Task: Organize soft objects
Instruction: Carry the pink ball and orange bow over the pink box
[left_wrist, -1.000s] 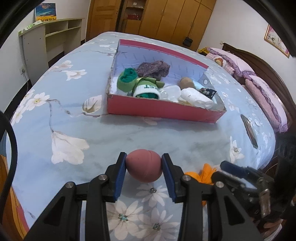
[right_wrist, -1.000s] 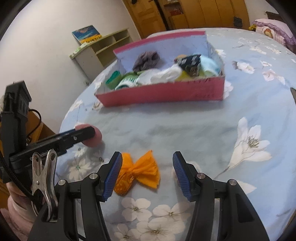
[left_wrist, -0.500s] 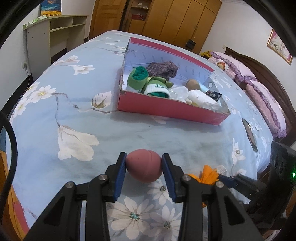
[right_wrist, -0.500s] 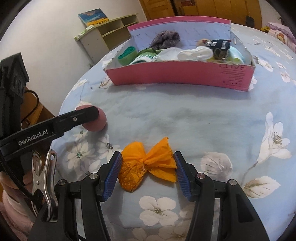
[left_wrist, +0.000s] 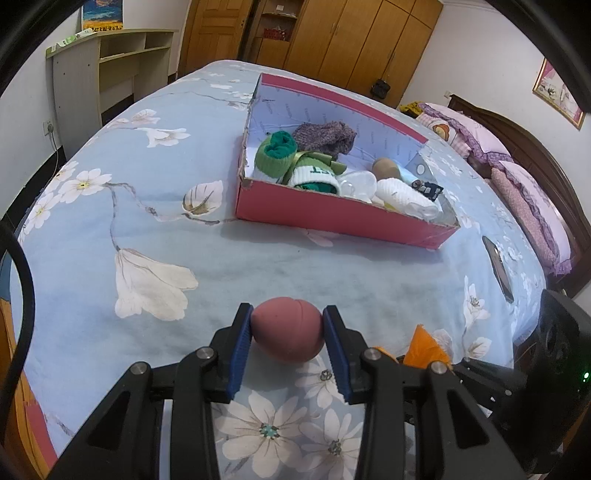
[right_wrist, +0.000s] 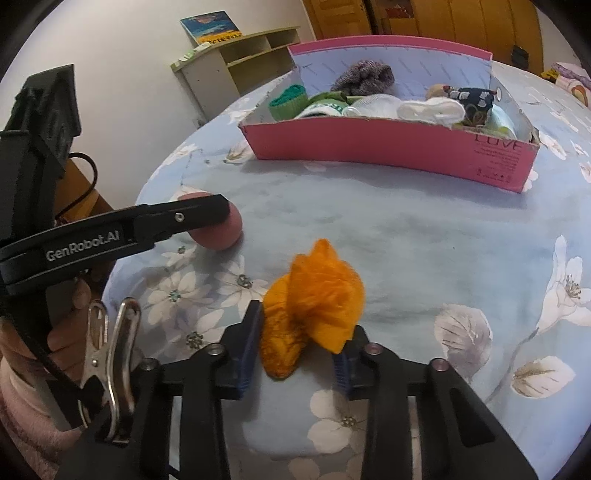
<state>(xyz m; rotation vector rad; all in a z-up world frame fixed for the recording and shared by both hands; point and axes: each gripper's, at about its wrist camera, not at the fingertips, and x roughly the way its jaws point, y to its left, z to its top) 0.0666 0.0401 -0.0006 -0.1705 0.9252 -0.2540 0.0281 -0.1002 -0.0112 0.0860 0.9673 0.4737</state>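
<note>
Right gripper (right_wrist: 297, 354) now closing around orange cloth bundle (right_wrist: 314, 310), a second ago lying flat and spread between wide-open jaws; now bunched upward, blue pads pressing its sides. Left gripper (left_wrist: 287, 332) unchanged, clamped on pink soft ball (left_wrist: 286, 329), resting on the floral bedsheet (left_wrist: 147, 221). Pink cardboard box (left_wrist: 332, 218) of socks and other soft items sitting farther up the bed, well apart from both grippers, ball and bundle.
</note>
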